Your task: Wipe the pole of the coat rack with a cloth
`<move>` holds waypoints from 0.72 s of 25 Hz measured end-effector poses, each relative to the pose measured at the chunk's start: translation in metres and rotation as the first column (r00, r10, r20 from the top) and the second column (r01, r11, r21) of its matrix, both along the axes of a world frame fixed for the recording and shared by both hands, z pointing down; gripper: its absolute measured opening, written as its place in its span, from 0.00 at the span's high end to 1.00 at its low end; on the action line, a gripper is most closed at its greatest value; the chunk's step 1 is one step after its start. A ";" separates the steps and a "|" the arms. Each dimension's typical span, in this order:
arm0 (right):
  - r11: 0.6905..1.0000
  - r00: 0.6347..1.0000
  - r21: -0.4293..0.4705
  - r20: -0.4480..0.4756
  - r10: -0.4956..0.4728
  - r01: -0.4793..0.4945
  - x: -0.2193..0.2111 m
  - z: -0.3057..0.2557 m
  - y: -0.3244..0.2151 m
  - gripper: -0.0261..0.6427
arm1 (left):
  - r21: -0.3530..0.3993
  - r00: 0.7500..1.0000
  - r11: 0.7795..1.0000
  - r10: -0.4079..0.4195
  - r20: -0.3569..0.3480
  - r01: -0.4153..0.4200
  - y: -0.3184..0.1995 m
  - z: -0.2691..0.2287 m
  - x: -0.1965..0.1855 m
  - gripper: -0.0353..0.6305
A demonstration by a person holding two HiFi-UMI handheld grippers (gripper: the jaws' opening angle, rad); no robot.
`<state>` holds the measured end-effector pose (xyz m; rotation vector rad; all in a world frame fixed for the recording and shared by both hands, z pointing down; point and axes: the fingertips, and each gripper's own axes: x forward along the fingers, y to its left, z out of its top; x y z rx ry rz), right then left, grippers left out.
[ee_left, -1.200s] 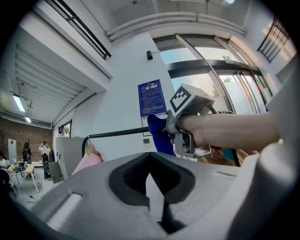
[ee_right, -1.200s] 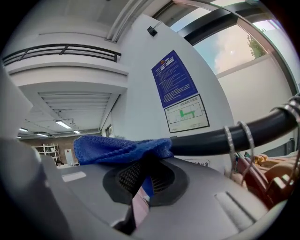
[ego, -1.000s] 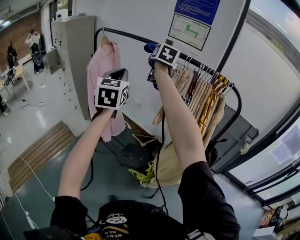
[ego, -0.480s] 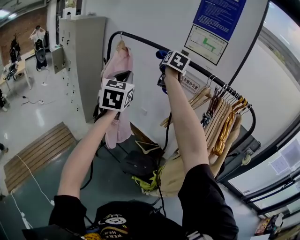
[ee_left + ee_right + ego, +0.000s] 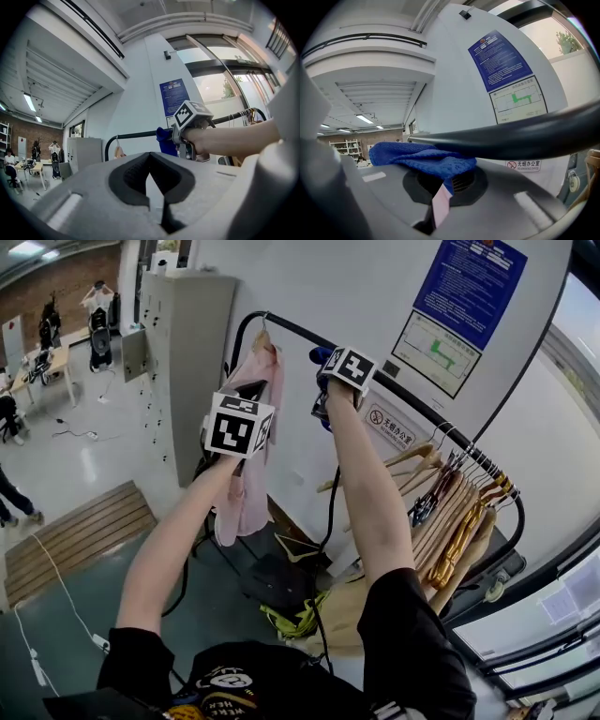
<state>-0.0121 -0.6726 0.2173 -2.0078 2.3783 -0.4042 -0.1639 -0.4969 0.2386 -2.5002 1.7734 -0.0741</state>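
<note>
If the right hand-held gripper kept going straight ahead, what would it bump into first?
Most likely the black pole of the coat rack, which crosses just ahead of the right hand-held gripper. The blue cloth pinched in its jaws seems to touch the pole. Beyond that is only the white wall.

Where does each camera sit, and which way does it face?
Head view: on the person's head, facing forward and down at the pole; both forearms show.
Left gripper view: on the left gripper, looking along its shut, empty jaws; the right forearm shows.
Right gripper view: on the right gripper, jaws shut on the cloth by the pole.
Shared: all see the pole.
</note>
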 end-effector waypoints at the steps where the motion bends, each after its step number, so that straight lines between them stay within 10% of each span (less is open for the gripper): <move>1: 1.000 1.000 0.001 -0.002 -0.014 0.014 -0.006 0.000 -0.005 0.96 | 0.001 1.000 1.000 -0.008 -0.004 0.008 -0.004 0.000 -0.001 0.94; 18: 0.996 0.995 -0.008 -0.019 -0.093 0.093 -0.037 0.001 -0.031 0.96 | -0.005 0.998 0.998 -0.070 0.009 0.070 -0.015 0.005 -0.011 0.94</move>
